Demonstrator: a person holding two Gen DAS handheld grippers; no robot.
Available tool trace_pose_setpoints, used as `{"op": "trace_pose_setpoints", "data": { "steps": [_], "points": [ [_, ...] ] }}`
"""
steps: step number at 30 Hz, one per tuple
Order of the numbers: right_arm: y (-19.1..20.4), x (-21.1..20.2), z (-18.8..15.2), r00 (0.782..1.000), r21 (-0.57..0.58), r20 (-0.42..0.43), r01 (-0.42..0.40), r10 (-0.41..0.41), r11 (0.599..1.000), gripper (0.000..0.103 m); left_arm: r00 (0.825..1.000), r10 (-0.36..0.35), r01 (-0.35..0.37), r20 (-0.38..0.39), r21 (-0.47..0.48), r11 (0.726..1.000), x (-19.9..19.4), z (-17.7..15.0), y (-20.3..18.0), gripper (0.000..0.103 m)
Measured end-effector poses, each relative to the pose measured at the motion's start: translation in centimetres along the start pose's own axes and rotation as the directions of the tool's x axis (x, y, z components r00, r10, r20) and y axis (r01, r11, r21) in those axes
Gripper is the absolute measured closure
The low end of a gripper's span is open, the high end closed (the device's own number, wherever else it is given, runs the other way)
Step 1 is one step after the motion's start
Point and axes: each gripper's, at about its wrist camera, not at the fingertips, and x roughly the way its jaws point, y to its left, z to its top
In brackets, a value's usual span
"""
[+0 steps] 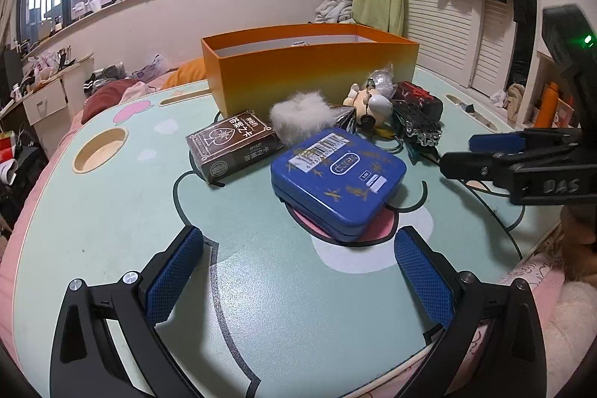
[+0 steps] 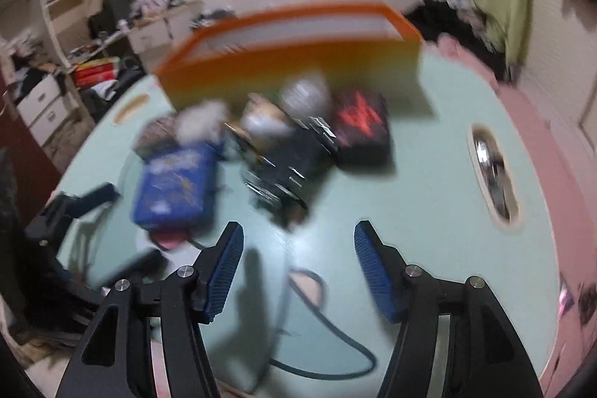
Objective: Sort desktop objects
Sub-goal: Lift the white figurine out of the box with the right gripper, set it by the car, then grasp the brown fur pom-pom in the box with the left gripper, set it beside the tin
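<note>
A blue tin (image 1: 337,179) lies on the mint table (image 1: 112,211), just ahead of my open, empty left gripper (image 1: 298,271). Behind it are a brown card box (image 1: 233,148), a white fluffy ball (image 1: 300,116), a small figurine (image 1: 373,101), a black toy car (image 1: 419,125) and a black box with red print (image 1: 419,97). An orange open box (image 1: 309,69) stands at the back. My right gripper (image 2: 298,271) is open and empty, short of the toy car (image 2: 287,170); this view is blurred. The blue tin (image 2: 175,185) lies to its left. It also shows in the left wrist view (image 1: 485,155).
The table has a round cup hole (image 1: 100,150) at the left and slots (image 1: 470,110) at the right (image 2: 494,170). Beyond the table edges are pink bedding (image 2: 541,122), a cluttered desk (image 1: 48,88) and a window wall.
</note>
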Motion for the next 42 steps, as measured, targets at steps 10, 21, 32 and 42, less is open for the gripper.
{"op": "trace_pose_setpoints", "data": {
  "steps": [10, 21, 32, 42],
  "points": [
    [0.8, 1.0, -1.2, 0.996, -0.055, 0.042, 0.080, -0.078, 0.995, 0.000, 1.000, 0.000, 0.000, -0.001, 0.001, 1.000, 0.0, 0.0, 0.0, 0.001],
    [0.8, 1.0, -0.7, 0.996, -0.052, 0.043, 0.079, -0.077, 0.996, 0.000, 0.999, -0.026, 0.027, 0.037, -0.015, 1.000, -2.5, 2.8, 2.0, 0.028],
    [1.4, 0.6, -0.5, 0.995, -0.052, 0.053, 0.082, -0.079, 0.995, 0.000, 0.956, -0.092, 0.060, -0.279, -0.122, 0.991, 5.1, 20.3, 6.9, 0.074],
    [1.3, 0.6, -0.5, 0.996, -0.051, 0.058, 0.078, -0.075, 0.996, 0.000, 0.811, 0.228, -0.147, -0.539, 0.189, 0.971, 14.4, 21.5, 4.3, 0.074]
  ]
}}
